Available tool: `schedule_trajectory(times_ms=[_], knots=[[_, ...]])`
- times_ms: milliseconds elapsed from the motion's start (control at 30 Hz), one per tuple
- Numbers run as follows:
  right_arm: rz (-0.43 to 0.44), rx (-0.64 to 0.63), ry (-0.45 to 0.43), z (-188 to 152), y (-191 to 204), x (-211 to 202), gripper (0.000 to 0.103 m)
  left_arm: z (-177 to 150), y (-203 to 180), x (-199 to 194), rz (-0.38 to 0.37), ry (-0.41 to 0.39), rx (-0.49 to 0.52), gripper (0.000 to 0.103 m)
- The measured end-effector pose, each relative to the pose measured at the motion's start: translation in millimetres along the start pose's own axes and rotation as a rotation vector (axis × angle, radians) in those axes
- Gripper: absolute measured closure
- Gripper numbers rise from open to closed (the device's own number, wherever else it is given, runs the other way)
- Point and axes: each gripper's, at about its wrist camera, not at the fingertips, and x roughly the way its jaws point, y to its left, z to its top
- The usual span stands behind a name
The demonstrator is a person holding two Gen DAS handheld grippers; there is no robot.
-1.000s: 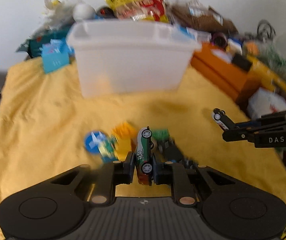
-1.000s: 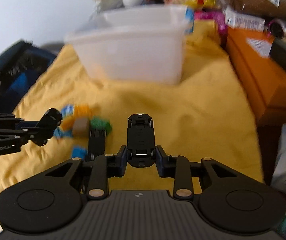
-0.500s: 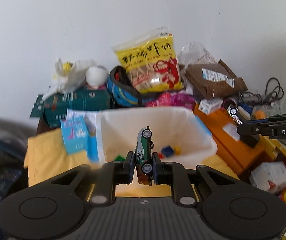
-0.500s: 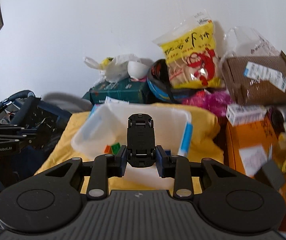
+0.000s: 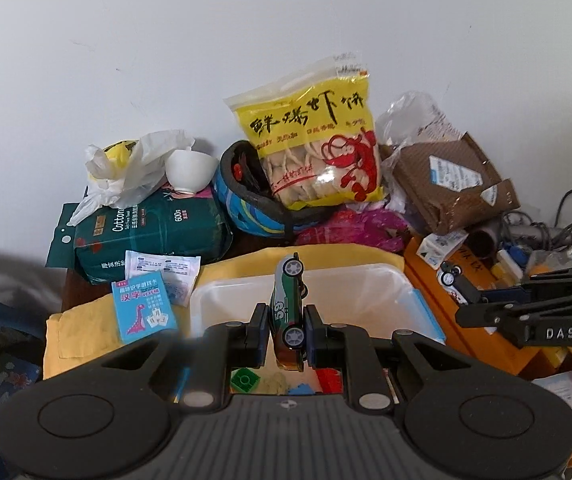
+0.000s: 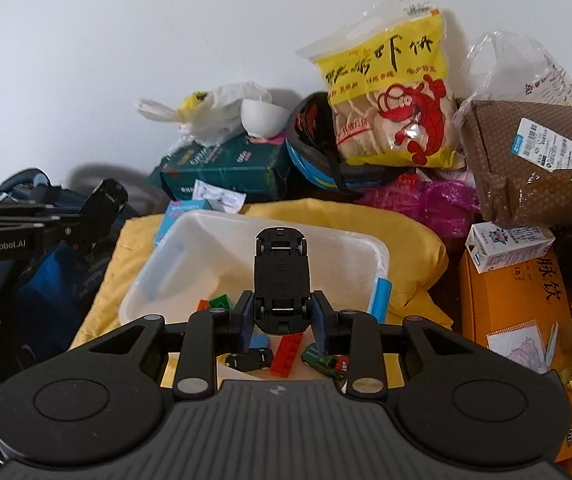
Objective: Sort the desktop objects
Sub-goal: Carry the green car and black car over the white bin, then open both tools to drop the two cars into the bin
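My left gripper (image 5: 286, 330) is shut on a green toy car (image 5: 287, 304) numbered 59, held on its side above the white plastic bin (image 5: 365, 280). My right gripper (image 6: 282, 312) is shut on a second toy car (image 6: 282, 276), its black underside facing the camera, also over the bin (image 6: 190, 236). Inside the bin lie a red brick (image 6: 286, 354), green bricks (image 5: 244, 380), a black toy car (image 6: 250, 359) and a green and red car (image 6: 325, 360). The right gripper (image 5: 451, 280) shows at the right of the left wrist view, carrying its car. The left gripper (image 6: 102, 204) shows at the left of the right wrist view.
The bin sits on a yellow cloth (image 6: 405, 248). Behind it are a yellow snack bag (image 5: 317, 148), a blue helmet (image 5: 242, 200), a green cotton pack (image 5: 146, 232), a white bowl (image 5: 188, 170) and a brown parcel (image 6: 533, 156). An orange box (image 6: 525, 300) stands right; a blue card pack (image 5: 142, 312) lies left.
Both grippers rose from the yellow cloth, each carrying its car, and moved forward until they hang over the open bin. The loose bricks left on the cloth have dropped out of sight.
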Motion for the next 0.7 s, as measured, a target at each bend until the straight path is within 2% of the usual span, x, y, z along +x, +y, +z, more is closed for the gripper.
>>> schedule_trajectory(times_ms=[333, 367, 400, 433, 467, 600, 700], knots=[[-0.033, -0.01, 0.051, 4, -2, 23, 0.07, 6, -3, 21, 0.007, 0.044, -0.001, 0.08], [-0.039, -0.009, 0.054, 5, -3, 25, 0.068, 6, -3, 22, 0.016, 0.039, -0.003, 0.077], [-0.048, -0.008, 0.052, 6, -3, 26, 0.068, 7, -3, 24, 0.02, 0.038, -0.008, 0.063], [-0.056, -0.008, 0.048, 6, -4, 27, 0.063, 6, -3, 24, 0.029, 0.032, -0.015, 0.047], [-0.055, -0.006, 0.044, 6, -5, 27, 0.053, 5, -3, 23, 0.039, 0.021, -0.016, 0.043], [-0.039, -0.018, 0.029, -2, -5, 25, 0.051, -1, 0, 21, 0.056, 0.009, 0.006, 0.042], [-0.007, -0.015, 0.02, -22, -3, 19, 0.051, -21, 6, 15, 0.047, 0.004, 0.003, 0.042]])
